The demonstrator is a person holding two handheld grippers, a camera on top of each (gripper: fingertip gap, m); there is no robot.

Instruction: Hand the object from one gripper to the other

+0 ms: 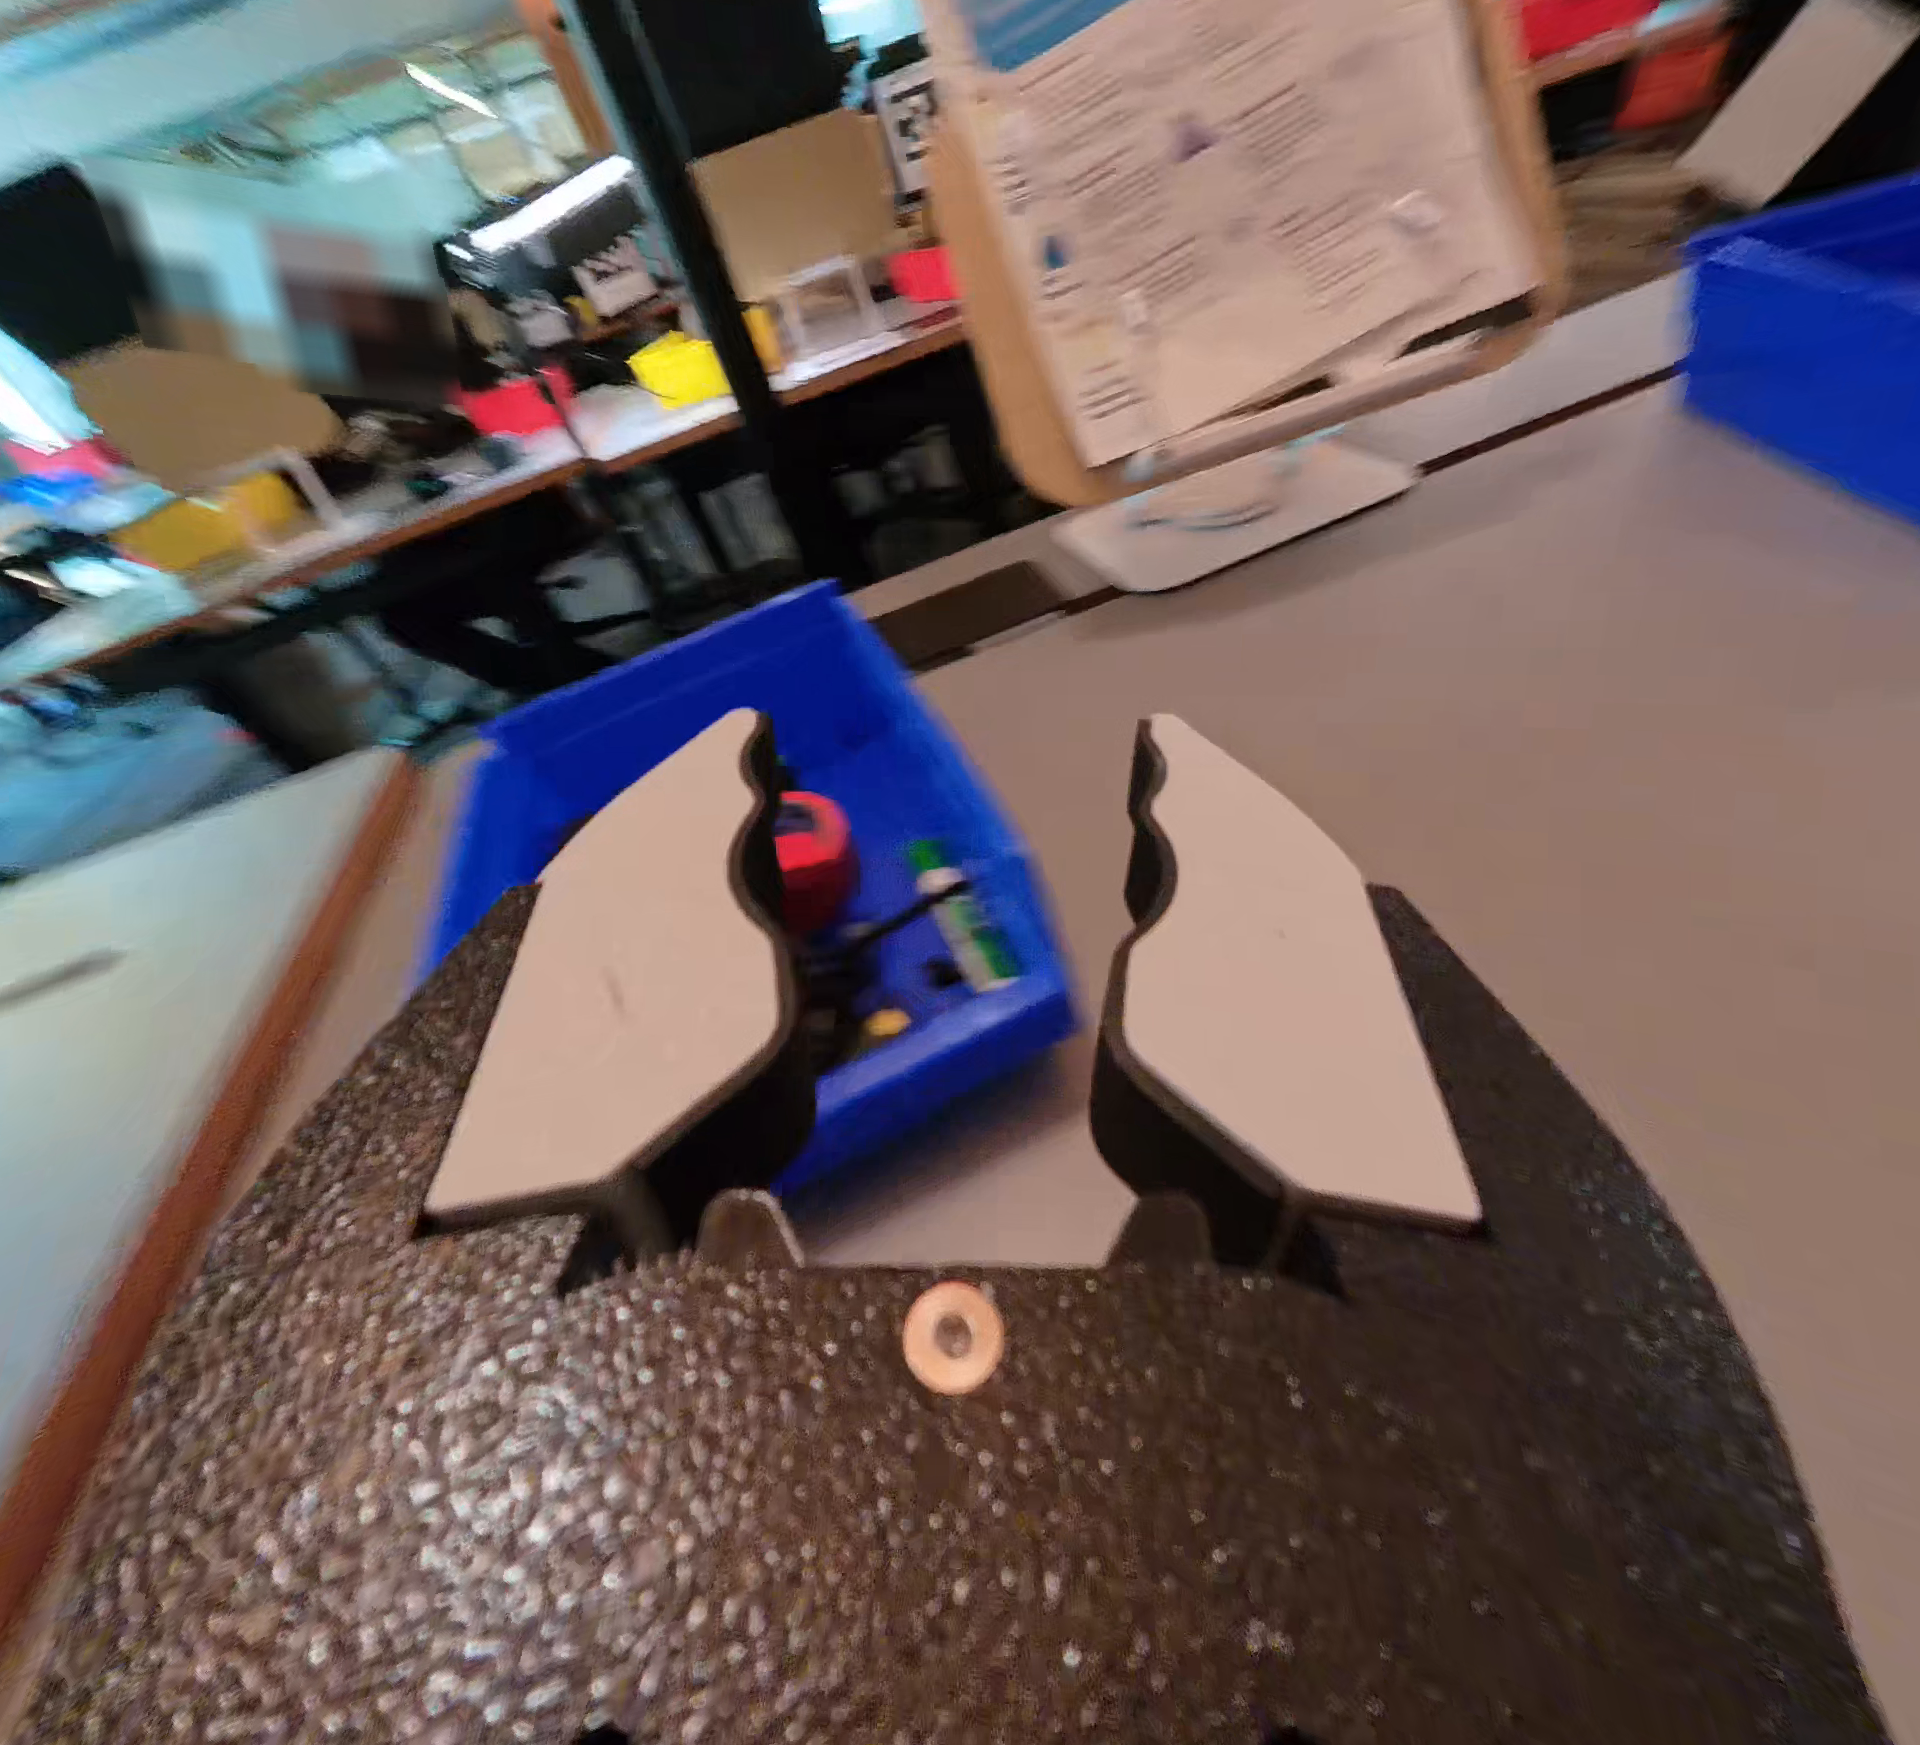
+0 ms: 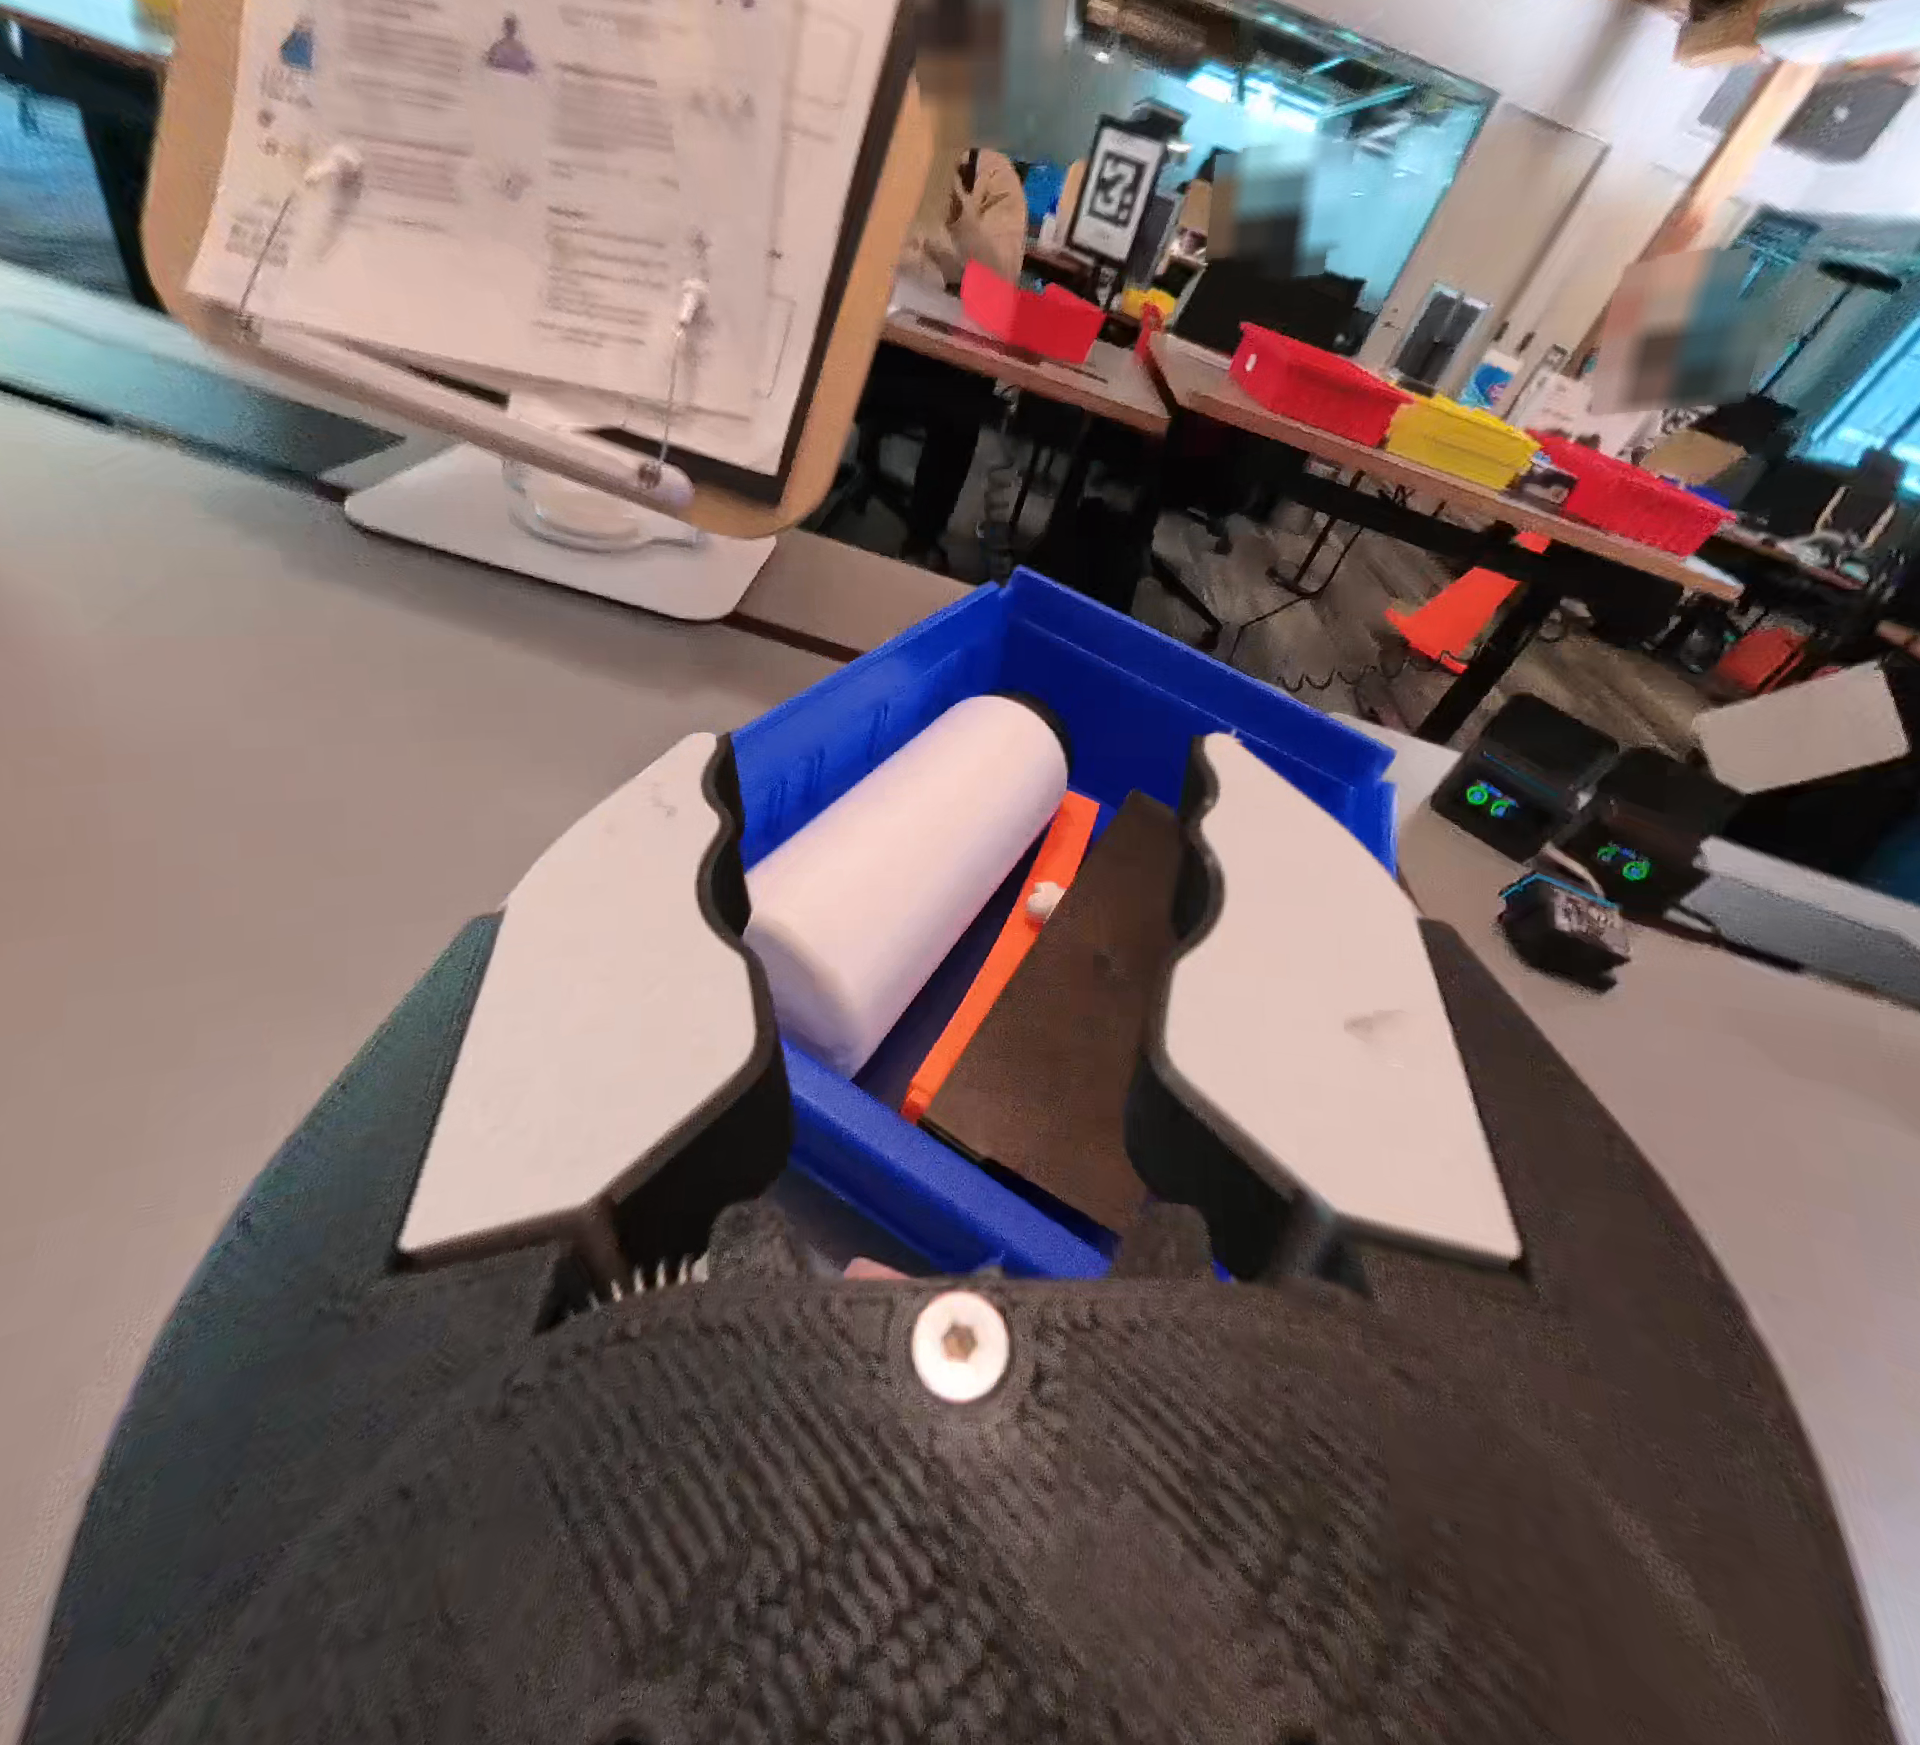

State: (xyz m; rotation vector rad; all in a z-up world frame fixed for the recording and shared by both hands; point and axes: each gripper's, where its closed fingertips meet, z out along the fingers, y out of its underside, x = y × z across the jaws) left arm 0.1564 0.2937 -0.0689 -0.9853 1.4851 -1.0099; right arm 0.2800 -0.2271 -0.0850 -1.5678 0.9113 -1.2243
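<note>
L gripper [image 1: 951, 760]: jaws spread wide, nothing between them. It hangs above the grey counter [image 1: 1507, 760], aimed at a blue bin [image 1: 831, 656] that sits near the counter's L edge. Bin contents, partly hidden behind the L finger: a red round item [image 1: 816, 854], a green-and-white stick-shaped item [image 1: 961, 916], black bits and a small yellow piece; picture is motion-blurred, so no finer ID possible. A 2nd blue bin [image 1: 1808, 345] shows at the far R edge of that view, well apart from the first.

R gripper [image 2: 961, 760]: jaws also spread wide, gripping nothing. It is poised directly over a blue bin w/ items [image 2: 1195, 687], fingers straddling the bin's opening. Inside: a white cylinder [image 2: 904, 874] lying on its side along the L wall, an orange flat piece [image 2: 1039, 906] beside it, and a dark brown flat panel [image 2: 1070, 1041] leaning over the orange piece on the R side. A small white bit rests on the orange piece.

Task object: none held by either gripper; all candidates lie in the bins. Cannot tell which one it is.

Background: a paper sheet on a stand [image 2: 520, 137] at the counter's far side; small black devices w/ green lights [image 2: 1496, 796] to the R on the counter.
</note>
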